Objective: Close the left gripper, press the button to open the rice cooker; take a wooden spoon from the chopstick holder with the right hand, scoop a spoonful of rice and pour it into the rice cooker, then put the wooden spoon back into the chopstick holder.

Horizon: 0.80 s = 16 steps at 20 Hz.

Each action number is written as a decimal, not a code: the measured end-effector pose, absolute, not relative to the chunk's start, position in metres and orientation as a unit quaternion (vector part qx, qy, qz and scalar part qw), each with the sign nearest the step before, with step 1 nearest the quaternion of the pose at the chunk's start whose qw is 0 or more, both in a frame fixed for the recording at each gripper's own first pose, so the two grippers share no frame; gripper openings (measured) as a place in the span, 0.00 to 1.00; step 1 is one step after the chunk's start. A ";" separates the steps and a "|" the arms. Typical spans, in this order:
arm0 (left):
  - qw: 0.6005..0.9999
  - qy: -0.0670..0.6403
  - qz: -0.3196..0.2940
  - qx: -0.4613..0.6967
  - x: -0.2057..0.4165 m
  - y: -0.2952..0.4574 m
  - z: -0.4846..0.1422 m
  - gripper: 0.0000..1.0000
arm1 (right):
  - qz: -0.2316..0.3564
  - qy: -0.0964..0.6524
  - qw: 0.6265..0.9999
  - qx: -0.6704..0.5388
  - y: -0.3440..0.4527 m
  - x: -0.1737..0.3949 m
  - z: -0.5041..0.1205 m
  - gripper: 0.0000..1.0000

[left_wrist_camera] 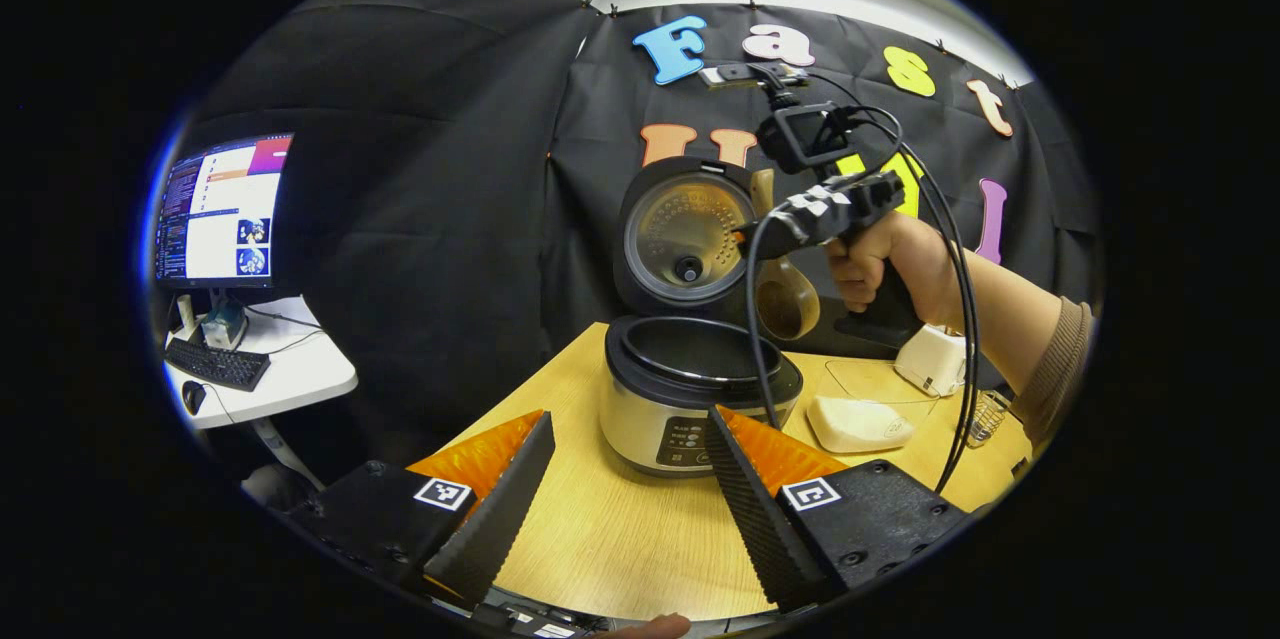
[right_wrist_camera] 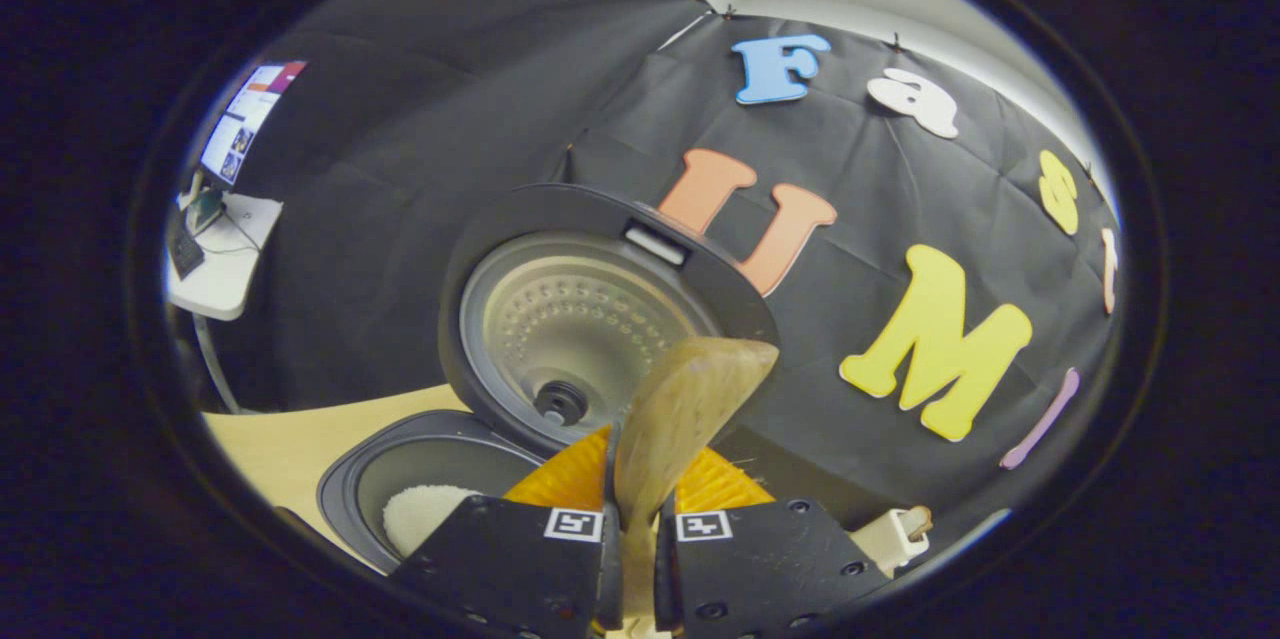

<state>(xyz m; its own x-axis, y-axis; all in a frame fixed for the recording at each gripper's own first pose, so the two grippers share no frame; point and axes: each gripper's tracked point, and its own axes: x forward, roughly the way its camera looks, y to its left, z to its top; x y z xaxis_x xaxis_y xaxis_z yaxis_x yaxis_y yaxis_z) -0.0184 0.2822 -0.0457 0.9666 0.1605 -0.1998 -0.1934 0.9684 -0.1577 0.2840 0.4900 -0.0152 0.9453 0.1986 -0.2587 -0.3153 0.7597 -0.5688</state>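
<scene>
Wooden table (left_wrist_camera: 600, 539) | rice cooker (left_wrist_camera: 690, 399) open | right claw (right_wrist_camera: 633, 519) grips wooden spoon (right_wrist_camera: 680, 419)

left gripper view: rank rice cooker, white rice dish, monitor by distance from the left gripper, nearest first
1. Rice cooker: straight ahead of the left gripper, lid up.
2. White rice dish: right of the cooker, slightly farther back.
3. Monitor: far left, on a side desk beyond the table.
</scene>
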 end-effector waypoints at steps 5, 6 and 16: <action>0.988 0.091 0.073 -0.105 -0.013 0.266 -0.043 0.96 | 0.100 0.089 0.955 -0.264 0.404 0.283 0.024 0.12; 0.988 0.088 0.069 -0.109 -0.011 0.262 -0.041 0.96 | 0.100 0.089 0.958 -0.253 0.391 0.282 0.030 0.12; 0.991 0.095 0.045 -0.082 -0.002 0.223 -0.041 0.97 | 0.007 0.079 0.978 -0.191 0.205 0.258 0.065 0.13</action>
